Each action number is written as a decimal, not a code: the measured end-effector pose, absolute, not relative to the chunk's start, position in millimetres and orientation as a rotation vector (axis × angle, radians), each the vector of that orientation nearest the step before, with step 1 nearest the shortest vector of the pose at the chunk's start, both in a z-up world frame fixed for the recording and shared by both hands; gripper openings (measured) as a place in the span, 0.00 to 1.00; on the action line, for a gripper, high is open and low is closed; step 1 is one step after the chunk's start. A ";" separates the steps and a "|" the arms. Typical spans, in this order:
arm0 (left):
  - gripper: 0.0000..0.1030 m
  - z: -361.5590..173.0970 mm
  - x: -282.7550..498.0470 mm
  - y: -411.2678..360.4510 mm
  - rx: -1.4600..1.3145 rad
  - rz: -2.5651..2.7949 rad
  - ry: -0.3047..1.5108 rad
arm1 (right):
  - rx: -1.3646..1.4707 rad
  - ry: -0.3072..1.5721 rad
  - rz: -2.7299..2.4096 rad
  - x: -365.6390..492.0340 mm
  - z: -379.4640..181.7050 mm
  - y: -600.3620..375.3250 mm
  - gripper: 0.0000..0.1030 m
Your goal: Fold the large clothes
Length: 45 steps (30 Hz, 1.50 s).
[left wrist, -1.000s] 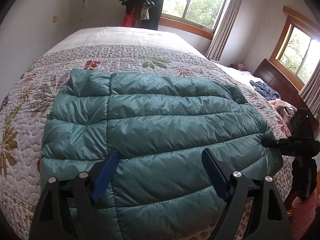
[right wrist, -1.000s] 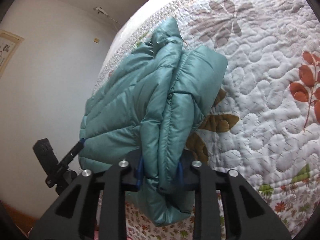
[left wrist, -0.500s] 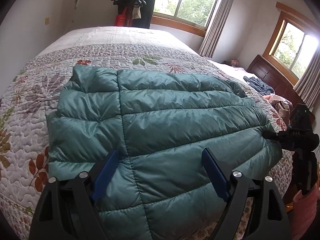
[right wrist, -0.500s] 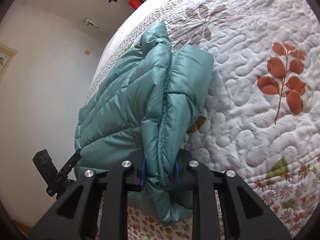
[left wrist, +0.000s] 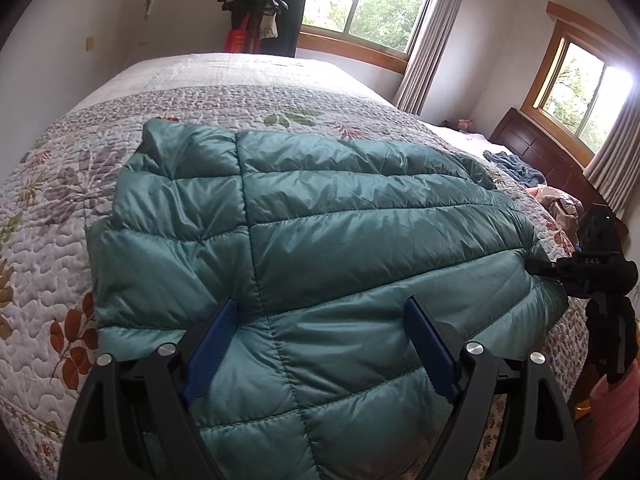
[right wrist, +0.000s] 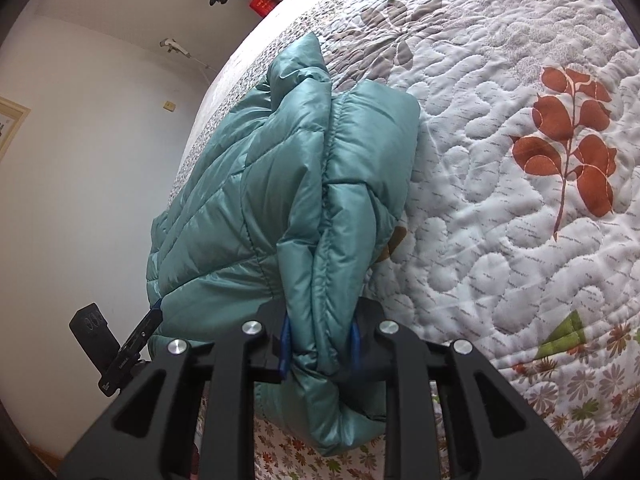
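A teal quilted puffer jacket (left wrist: 320, 232) lies folded into a wide slab near the front edge of the bed. My left gripper (left wrist: 320, 304) hovers open over its near part, blue pads spread wide with nothing between them. In the right wrist view my right gripper (right wrist: 320, 332) is shut on the bunched, layered end of the jacket (right wrist: 280, 200), which hangs partly past the bed edge. The right gripper (left wrist: 592, 268) shows in the left wrist view as a black tool at the jacket's right end. The left gripper (right wrist: 120, 344) shows at the lower left of the right wrist view.
A floral quilt (left wrist: 60, 220) covers the bed (right wrist: 520, 160). Loose clothes (left wrist: 516, 168) lie at the far right by a dark wooden headboard (left wrist: 560, 168). Hanging clothes (left wrist: 268, 8) stand at the back wall beside windows. A white wall (right wrist: 80, 160) runs along the bed's side.
The right gripper stays shut on the jacket's end and has shifted a little across the quilt with it. The left gripper stays open and has drifted slightly, bringing more quilt into view at left.
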State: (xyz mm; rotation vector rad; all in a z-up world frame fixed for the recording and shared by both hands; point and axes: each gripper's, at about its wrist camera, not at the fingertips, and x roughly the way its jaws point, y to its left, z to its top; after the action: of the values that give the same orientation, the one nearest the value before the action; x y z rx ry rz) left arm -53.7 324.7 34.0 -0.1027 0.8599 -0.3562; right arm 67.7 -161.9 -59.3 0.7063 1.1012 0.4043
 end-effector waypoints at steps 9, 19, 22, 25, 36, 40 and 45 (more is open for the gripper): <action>0.83 30.3 -53.0 327.6 -0.117 -0.375 0.868 | 0.733 1.110 0.394 70.4 -62.9 -163.2 0.21; 0.83 29.0 -51.6 328.5 -0.123 -0.381 0.873 | 0.662 1.090 0.356 70.5 -19.7 -151.5 0.19; 0.83 28.1 -51.7 329.8 -0.126 -0.383 0.873 | 0.620 1.072 0.359 70.2 1.2 -143.9 0.18; 0.83 27.9 -51.1 330.2 -0.128 -0.384 0.873 | 0.568 1.055 0.364 70.2 24.0 -133.5 0.18; 0.83 27.4 -49.9 332.2 -0.132 -0.391 0.874 | 0.347 1.008 0.424 70.8 98.9 -61.2 0.18; 0.83 27.2 -50.9 332.5 -0.135 -0.394 0.874 | 0.264 1.000 0.468 73.0 115.9 -24.5 0.18; 0.83 27.6 -49.5 334.4 -0.140 -0.402 0.878 | 0.156 1.012 0.512 77.4 125.5 25.6 0.18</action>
State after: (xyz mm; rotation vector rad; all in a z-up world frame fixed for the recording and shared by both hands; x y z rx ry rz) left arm -49.5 334.4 27.6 -0.1403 0.8781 -0.4021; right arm 77.4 25.6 125.5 0.1559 1.0122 0.5118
